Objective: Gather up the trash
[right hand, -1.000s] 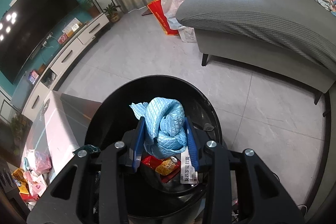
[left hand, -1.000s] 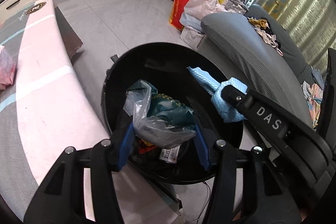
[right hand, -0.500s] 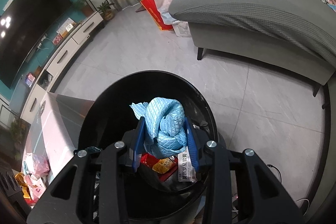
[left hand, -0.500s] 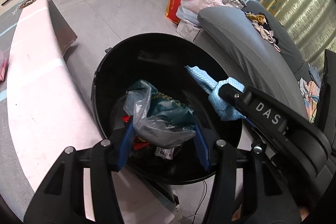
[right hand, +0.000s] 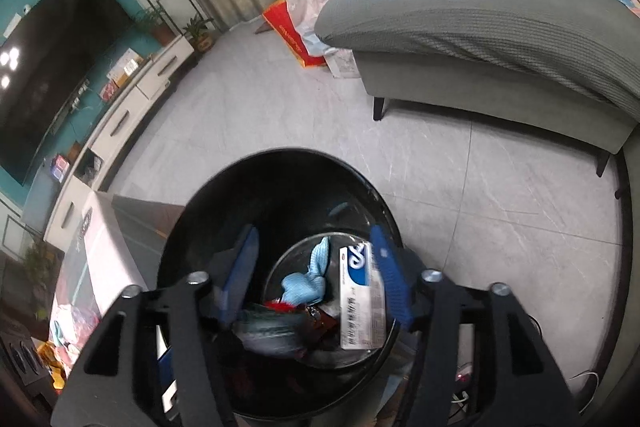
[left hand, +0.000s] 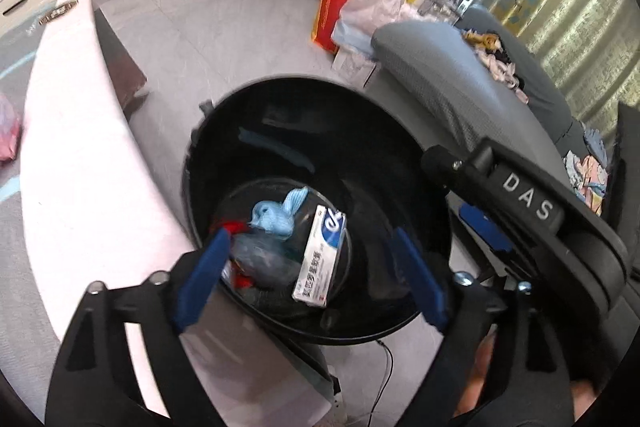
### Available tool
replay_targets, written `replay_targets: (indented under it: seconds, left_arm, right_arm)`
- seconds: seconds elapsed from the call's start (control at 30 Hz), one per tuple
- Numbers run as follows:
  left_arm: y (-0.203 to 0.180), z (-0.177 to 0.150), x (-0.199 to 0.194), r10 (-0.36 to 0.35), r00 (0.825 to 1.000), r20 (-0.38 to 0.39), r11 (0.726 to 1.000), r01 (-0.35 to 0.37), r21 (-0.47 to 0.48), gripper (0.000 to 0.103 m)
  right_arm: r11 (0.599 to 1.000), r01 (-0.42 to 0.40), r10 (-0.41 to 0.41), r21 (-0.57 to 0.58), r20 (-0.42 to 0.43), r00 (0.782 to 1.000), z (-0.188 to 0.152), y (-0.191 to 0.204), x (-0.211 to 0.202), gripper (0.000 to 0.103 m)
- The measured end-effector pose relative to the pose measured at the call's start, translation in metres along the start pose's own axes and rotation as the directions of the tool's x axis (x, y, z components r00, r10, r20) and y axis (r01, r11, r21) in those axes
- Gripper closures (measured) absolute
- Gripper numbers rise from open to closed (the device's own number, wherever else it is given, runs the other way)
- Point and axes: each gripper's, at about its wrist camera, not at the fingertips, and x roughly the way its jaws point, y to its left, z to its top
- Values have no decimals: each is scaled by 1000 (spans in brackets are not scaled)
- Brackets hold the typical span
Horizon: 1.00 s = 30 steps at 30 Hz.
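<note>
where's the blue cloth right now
In both wrist views the blue cloth lies at the bottom of the black bin, just left of the white box.

Both cameras sit just behind their grippers and look steeply down along the fingers, from close above the black bin. The left wrist view faces the bin with the pink-white table at its left side and the grey sofa at its right; the right gripper crosses its right edge. The right wrist view looks from the other side, more toward the television wall. Both views share the bin's inside, the blue cloth and the white box, and the sofa.
</note>
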Motion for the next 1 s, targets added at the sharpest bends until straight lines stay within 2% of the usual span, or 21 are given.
replay_targets:
  seconds: [0.07,0.2,0.37,0.47,0.57,0.63,0.8,0.93,1.0]
  left_arm:
    - [5,-1,-13,15,999,51,1000,-15,-2,9]
    - [30,0,-49,59,990,131,997,-51,-61,5]
    - [75,-10,-105,138,965,221,983,-106,-153,3]
    - [113,-25,-142,242,935,258,957,-186,-224,3]
    - [156,-46,-178,336,905,262,917,-250,-311,3]
    - [190,-66,-202,403,880,251,880,-298,-369,3]
    - [265,-100,-252,559,805,198,772,-419,-478,3]
    - [317,-118,-289,603,772,200,713,-409,-570,3]
    - [339,-124,-302,631,750,200,682,-413,-603,3]
  right_arm:
    - [998,-46,45,38,30,999,1,-2,-6,15]
    - [994,-101,98,40,80,992,2,6,-19,4]
    - [991,-123,130,-61,131,983,-4,38,-34,3]
    - [980,-143,162,-139,138,977,-11,61,-40,3]
    - [964,-164,193,-207,132,972,-20,84,-44,3]
    - [953,-176,212,-246,125,969,-28,100,-45,3]
    - [912,-205,254,-355,97,962,-50,139,-46,3]
    - [865,-214,278,-454,80,957,-74,166,-46,3]
    - [844,-227,291,-486,58,955,-83,177,-44,3]
